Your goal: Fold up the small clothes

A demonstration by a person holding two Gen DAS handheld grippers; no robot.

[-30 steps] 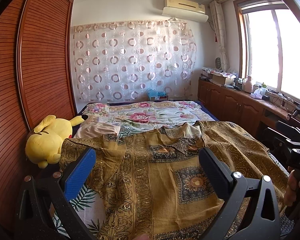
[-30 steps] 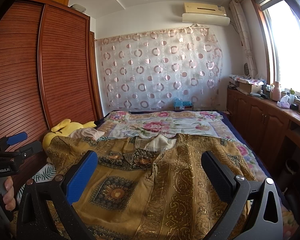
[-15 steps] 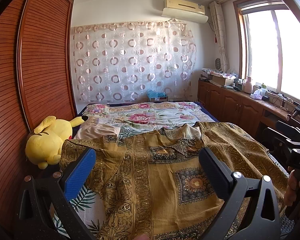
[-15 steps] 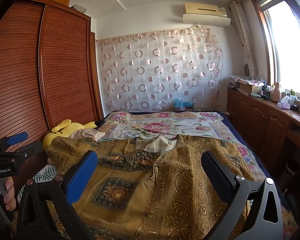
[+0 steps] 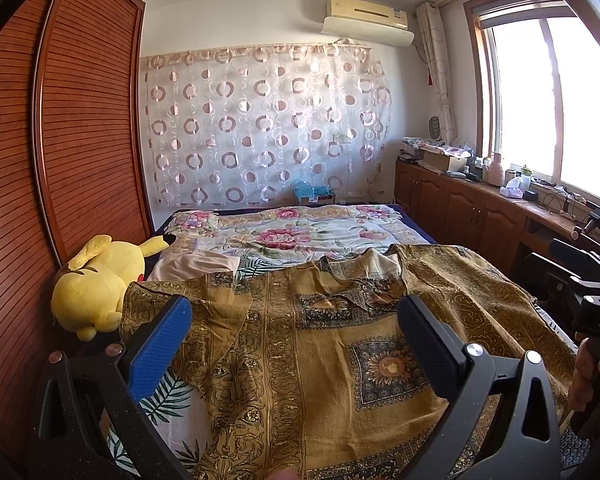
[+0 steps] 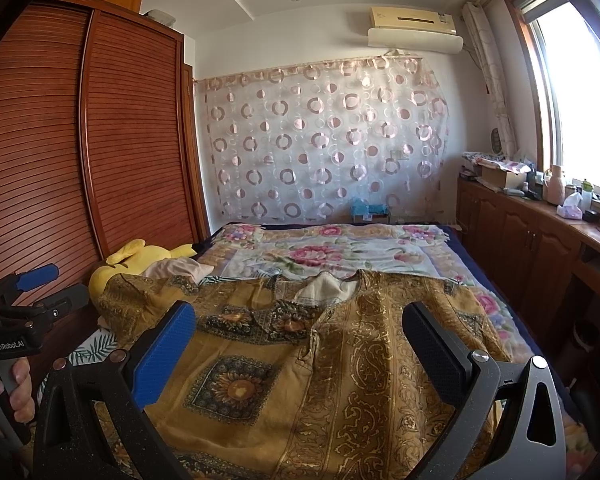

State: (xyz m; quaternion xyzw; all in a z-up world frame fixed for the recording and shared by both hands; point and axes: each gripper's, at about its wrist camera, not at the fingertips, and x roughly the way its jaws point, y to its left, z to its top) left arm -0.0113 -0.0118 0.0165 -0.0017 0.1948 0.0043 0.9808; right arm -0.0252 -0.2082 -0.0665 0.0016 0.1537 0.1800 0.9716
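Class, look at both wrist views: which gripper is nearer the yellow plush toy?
Left. The left gripper hangs over the shirt just beside the plush toy; the right gripper is farther off, toward the window side.

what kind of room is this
A lived-in home bedroom, most likely: a bed with a flowered cover, a tall wooden wardrobe beside it, and an air conditioner above the curtain.
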